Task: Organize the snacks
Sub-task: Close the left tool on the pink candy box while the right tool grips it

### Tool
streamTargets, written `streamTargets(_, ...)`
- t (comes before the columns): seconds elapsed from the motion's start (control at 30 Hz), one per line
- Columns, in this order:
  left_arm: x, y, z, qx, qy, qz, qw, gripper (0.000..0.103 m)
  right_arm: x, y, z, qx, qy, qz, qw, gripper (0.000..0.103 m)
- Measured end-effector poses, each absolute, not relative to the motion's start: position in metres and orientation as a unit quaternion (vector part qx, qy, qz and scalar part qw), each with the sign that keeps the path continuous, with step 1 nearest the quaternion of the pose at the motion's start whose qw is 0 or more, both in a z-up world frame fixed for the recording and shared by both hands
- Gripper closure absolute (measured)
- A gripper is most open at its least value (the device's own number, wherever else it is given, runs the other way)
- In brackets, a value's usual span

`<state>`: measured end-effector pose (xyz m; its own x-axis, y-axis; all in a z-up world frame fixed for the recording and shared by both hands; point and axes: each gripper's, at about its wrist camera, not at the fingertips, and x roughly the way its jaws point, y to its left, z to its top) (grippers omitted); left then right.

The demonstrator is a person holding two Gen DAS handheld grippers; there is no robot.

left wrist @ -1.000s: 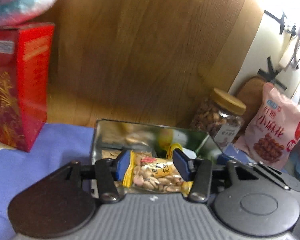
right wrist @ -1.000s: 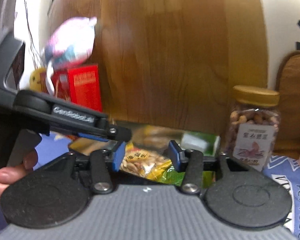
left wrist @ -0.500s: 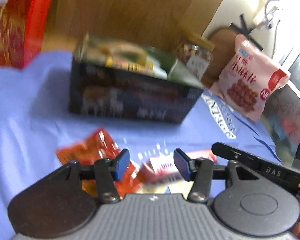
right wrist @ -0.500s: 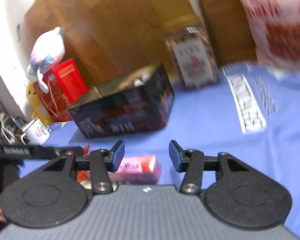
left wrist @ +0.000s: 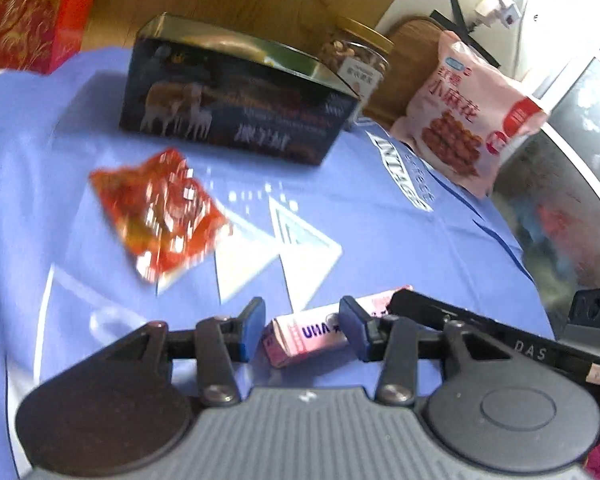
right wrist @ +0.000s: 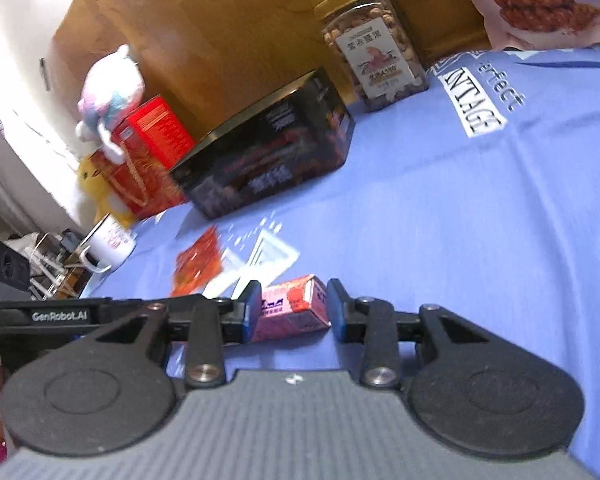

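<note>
My left gripper [left wrist: 302, 330] and right gripper [right wrist: 292, 312] close, pads not yet touching, around one pink rectangular candy pack [left wrist: 306, 336]. The dark rectangular metal tin [left wrist: 236, 96] stands open near the table's far edge, contents unreadable. The clear gold-lidded jar [right wrist: 374, 56] holds nuts.

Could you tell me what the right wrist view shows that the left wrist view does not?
Only the right wrist view shows the white mug, the plush toy on the red box, and a yellow toy. Only the left wrist view shows the wall socket. Both share the pink candy box between closing jaws, the red packet, the dark tin, the nut jar and the pink snack bag.
</note>
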<state>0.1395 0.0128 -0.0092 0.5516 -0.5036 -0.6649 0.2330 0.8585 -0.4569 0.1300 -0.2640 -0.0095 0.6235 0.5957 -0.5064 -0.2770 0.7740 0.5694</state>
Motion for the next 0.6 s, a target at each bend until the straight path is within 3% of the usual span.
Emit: streamTargets(0.6, 0.050, 0.031, -0.011, -0.157, 0.402, -0.205, 0.879, 0.058, 0.036, -0.237, -0.009, 0.161, 0.328, 0.293, 0.884, 0.055)
